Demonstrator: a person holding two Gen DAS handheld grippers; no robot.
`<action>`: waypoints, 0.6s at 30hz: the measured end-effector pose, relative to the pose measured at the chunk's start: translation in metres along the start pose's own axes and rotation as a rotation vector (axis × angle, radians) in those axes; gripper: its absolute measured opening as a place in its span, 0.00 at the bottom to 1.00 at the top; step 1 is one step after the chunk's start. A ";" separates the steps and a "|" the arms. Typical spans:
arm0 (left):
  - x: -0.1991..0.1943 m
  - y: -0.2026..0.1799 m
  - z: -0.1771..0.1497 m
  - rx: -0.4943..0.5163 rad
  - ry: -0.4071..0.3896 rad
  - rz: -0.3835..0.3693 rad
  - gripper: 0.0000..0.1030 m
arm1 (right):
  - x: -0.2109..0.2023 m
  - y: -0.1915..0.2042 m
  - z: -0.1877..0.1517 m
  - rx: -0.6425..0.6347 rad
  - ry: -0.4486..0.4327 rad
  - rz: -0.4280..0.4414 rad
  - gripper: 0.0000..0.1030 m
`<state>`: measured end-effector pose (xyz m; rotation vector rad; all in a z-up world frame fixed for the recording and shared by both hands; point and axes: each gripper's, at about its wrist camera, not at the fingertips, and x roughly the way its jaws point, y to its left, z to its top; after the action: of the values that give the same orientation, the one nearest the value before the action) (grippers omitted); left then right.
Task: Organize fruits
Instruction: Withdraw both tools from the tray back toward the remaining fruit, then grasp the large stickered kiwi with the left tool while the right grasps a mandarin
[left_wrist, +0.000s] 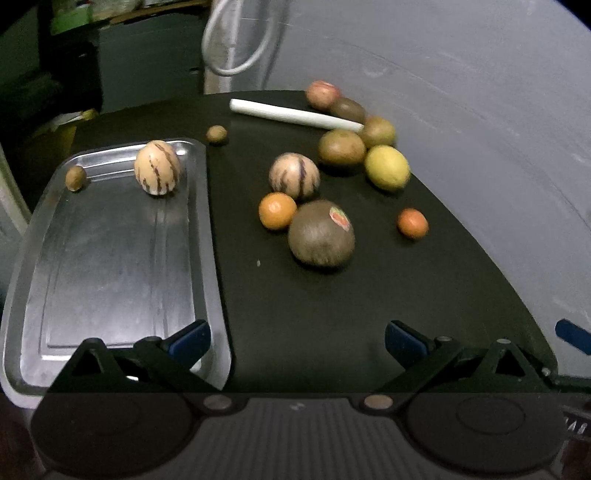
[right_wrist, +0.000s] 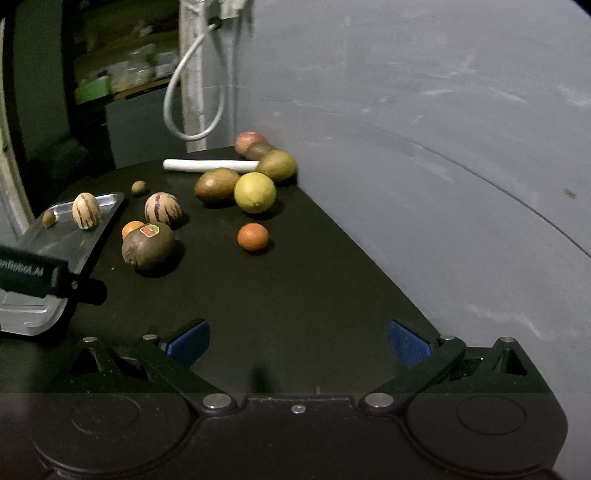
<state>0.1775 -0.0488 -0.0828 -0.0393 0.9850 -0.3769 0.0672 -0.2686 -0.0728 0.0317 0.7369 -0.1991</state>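
Note:
A steel tray lies at the left of a black table; it also shows in the right wrist view. On it stand a striped pepino melon and a small brown fruit. On the table lie a second striped melon, a big brown fruit with a sticker, two oranges, a yellow lemon and several brown-green fruits. My left gripper is open and empty above the table's near edge. My right gripper is open and empty.
A white stick lies at the back of the table by a reddish fruit. A small brown fruit sits behind the tray. A grey wall curves along the table's right side. The left gripper's body shows at the right view's left edge.

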 end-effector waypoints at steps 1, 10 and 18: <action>0.004 -0.002 0.004 -0.020 -0.007 0.007 0.99 | 0.007 -0.001 0.004 -0.012 -0.005 0.014 0.99; 0.034 -0.020 0.028 -0.125 -0.055 0.070 0.99 | 0.070 -0.014 0.037 -0.064 -0.016 0.145 0.93; 0.054 -0.023 0.038 -0.208 -0.062 0.122 0.99 | 0.112 -0.013 0.060 -0.121 0.012 0.258 0.78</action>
<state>0.2288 -0.0934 -0.1008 -0.1773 0.9571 -0.1595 0.1855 -0.3060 -0.1032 0.0128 0.7486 0.0921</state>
